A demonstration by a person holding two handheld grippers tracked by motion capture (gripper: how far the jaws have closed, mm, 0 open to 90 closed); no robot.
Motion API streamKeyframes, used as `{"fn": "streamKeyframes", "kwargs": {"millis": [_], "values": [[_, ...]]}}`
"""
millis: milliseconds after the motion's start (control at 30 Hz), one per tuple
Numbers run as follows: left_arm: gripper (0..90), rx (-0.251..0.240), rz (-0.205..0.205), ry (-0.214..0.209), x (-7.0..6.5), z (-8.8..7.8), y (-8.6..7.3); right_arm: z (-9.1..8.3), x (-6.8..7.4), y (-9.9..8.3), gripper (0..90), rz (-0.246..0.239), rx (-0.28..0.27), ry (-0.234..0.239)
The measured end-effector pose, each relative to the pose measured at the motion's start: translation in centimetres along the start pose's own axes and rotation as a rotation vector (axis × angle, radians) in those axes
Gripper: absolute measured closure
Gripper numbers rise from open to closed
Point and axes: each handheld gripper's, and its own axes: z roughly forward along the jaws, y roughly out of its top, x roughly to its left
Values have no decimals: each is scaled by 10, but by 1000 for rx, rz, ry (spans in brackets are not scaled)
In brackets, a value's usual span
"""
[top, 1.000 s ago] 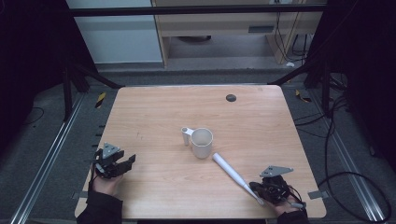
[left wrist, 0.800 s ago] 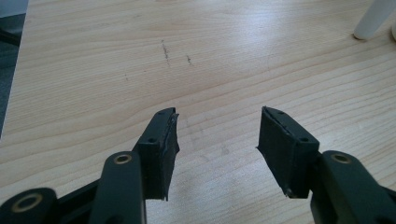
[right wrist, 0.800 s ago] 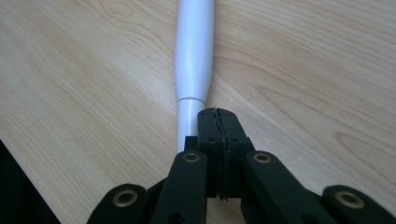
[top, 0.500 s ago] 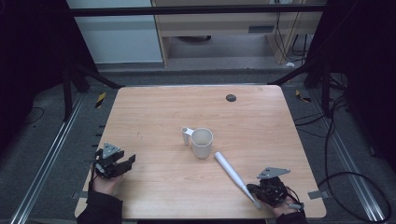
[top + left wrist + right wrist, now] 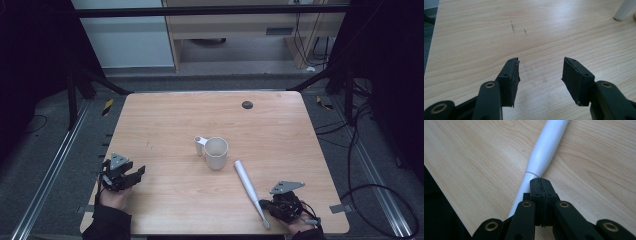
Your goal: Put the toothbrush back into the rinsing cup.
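One mug, one white stick, two grippers on my table.

My right gripper (image 5: pixel 540 180) has its jaws pressed together right above the thin end of the white stick (image 5: pixel 248 189), which lies flat near the front edge; whether it touches I can't tell. My left gripper (image 5: pixel 540 71) gapes with nothing inside. The mug (image 5: pixel 215 152) stands upright mid-table.

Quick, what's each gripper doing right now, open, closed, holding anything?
Left gripper: open, nothing between its fingers, just above the table.
Right gripper: closed, fingers pressed together over the white toothbrush; whether they pinch it cannot be told.
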Motion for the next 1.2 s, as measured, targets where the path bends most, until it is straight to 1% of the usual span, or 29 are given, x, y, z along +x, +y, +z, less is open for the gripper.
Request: {"fn": "streamKeyframes", "kwargs": {"millis": [200,233,400,433,567,633,767,833,933,967,1200], "values": [[464,1,0,0,0,0,0,2,2,1,897,2,-1,9],[464,0,1,0,0,0,0,3,3,2,898,-5,-1,15],[464,0,0,1,0,0,0,5,6,3,898,-8,0,19],[464,1,1,0,0,0,0,6,7,4,899,-15,2,20],[464,1,0,1,0,0,0,9,10,5,899,-24,5,34],[464,1,0,1,0,0,0,11,13,6,899,-21,8,45],[464,2,0,0,0,0,0,12,14,7,899,-31,3,50],[464,2,1,0,0,0,0,13,15,8,900,-28,0,65],[464,1,0,1,0,0,0,14,16,9,900,-31,-1,68],[464,2,1,1,0,0,0,14,17,9,899,-26,-1,72],[464,2,-1,2,0,0,0,19,20,12,899,-40,5,84]]}}
